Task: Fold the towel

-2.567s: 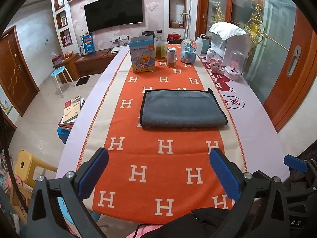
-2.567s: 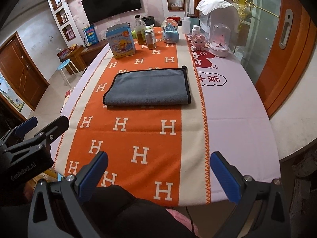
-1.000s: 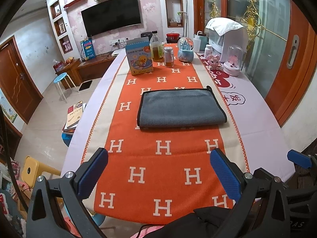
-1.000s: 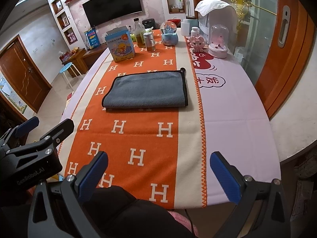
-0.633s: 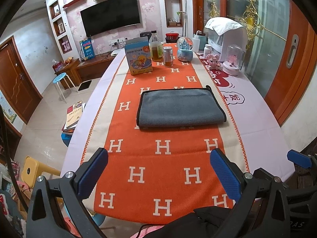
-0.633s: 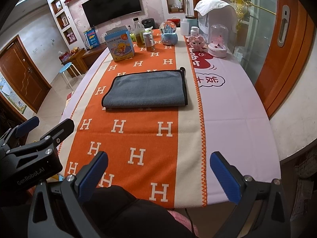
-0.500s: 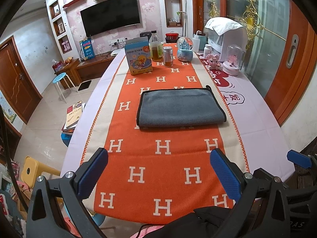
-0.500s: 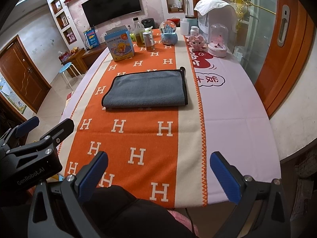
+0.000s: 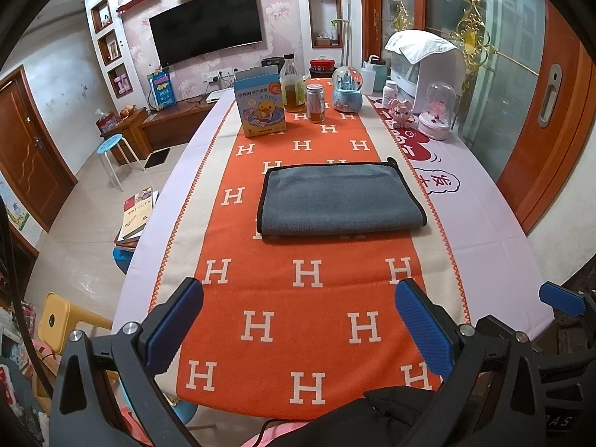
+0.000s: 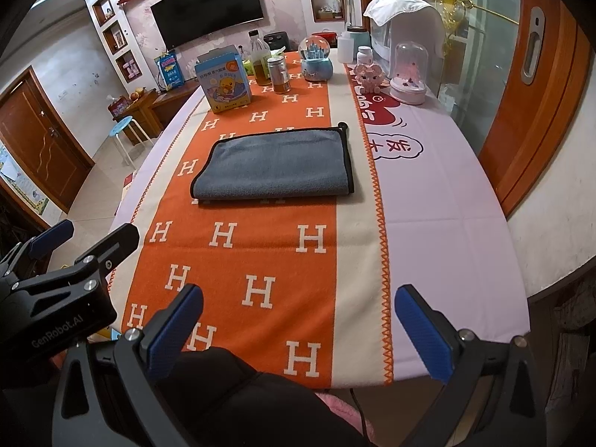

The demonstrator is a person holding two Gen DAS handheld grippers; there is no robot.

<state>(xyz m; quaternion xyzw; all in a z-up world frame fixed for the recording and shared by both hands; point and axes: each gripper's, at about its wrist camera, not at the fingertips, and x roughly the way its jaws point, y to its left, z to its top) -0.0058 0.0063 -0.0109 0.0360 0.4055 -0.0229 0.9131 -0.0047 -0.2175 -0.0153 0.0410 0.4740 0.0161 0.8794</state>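
A grey towel [image 9: 341,199] with a black hem lies folded flat in the middle of the orange runner; it also shows in the right wrist view [image 10: 277,165]. My left gripper [image 9: 298,320] is open and empty, held above the table's near end, well short of the towel. My right gripper [image 10: 298,326] is open and empty too, over the near right edge of the runner. The left gripper's body shows at the left of the right wrist view [image 10: 63,290].
A blue duck box [image 9: 260,106], a bottle [image 9: 292,85], a jar [image 9: 316,102], a snow globe [image 9: 347,89] and ornaments [image 9: 434,115] stand at the table's far end. The table's pink cloth [image 10: 439,201] lies bare on the right. A stool [image 9: 111,147] and books [image 9: 136,212] stand on the left floor.
Both grippers have drawn back and risen slightly from the table over the last seconds; in the last half second nothing visibly moves. The towel stays put.
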